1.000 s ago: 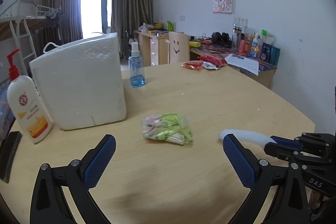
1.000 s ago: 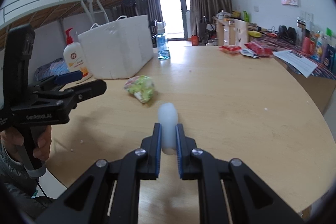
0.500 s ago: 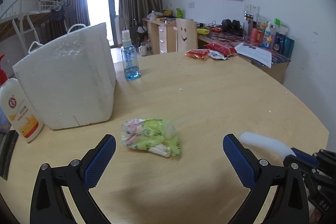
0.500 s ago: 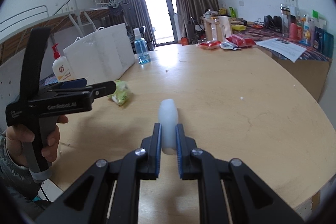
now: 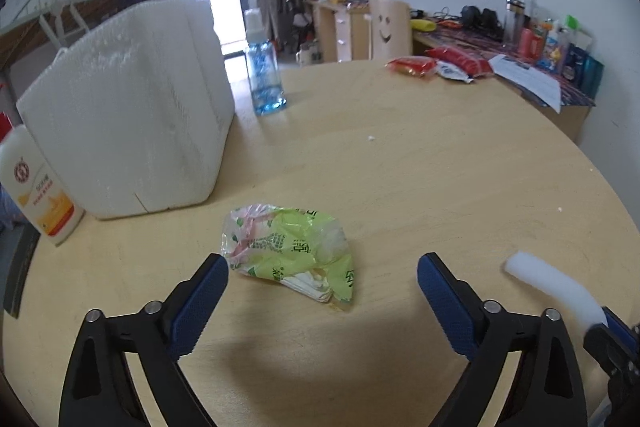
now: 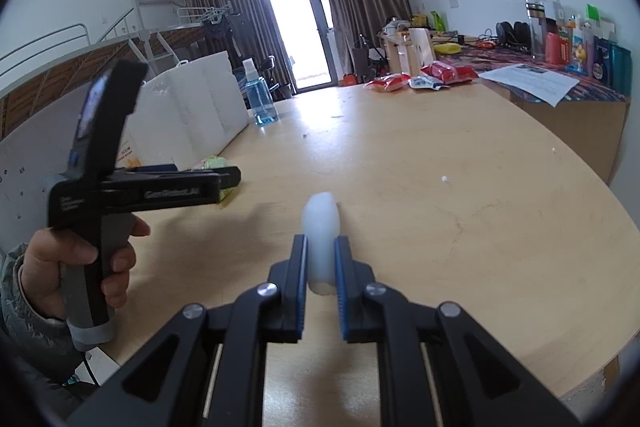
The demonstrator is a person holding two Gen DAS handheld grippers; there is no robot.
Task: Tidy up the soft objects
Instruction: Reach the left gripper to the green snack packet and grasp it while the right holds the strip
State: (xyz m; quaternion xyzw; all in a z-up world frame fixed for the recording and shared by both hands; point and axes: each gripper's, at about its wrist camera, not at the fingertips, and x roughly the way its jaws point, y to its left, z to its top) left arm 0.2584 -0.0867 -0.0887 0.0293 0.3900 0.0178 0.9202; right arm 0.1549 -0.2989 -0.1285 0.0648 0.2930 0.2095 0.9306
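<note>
A crumpled green and clear plastic packet [image 5: 290, 251] lies on the round wooden table [image 5: 440, 167], just ahead of my left gripper [image 5: 322, 281], which is open and empty with its jaws wide on either side of it. My right gripper [image 6: 321, 259] is shut on a white foam tube [image 6: 321, 227] and holds it above the table. The tube [image 5: 552, 287] also shows at the lower right of the left wrist view. The left gripper [image 6: 224, 179] shows in the right wrist view, partly hiding the packet [image 6: 218, 163].
A white foam box [image 5: 128, 107] stands at the left of the table, with a lotion pump bottle [image 5: 38, 191] beside it and a blue spray bottle [image 5: 262, 71] behind. Red snack packets [image 5: 436, 65] lie at the far edge. A cluttered desk stands by the wall.
My left gripper has moved forward and down toward the green packet, which now lies between its open jaws. My right gripper still holds the foam tube, shifted slightly right and back.
</note>
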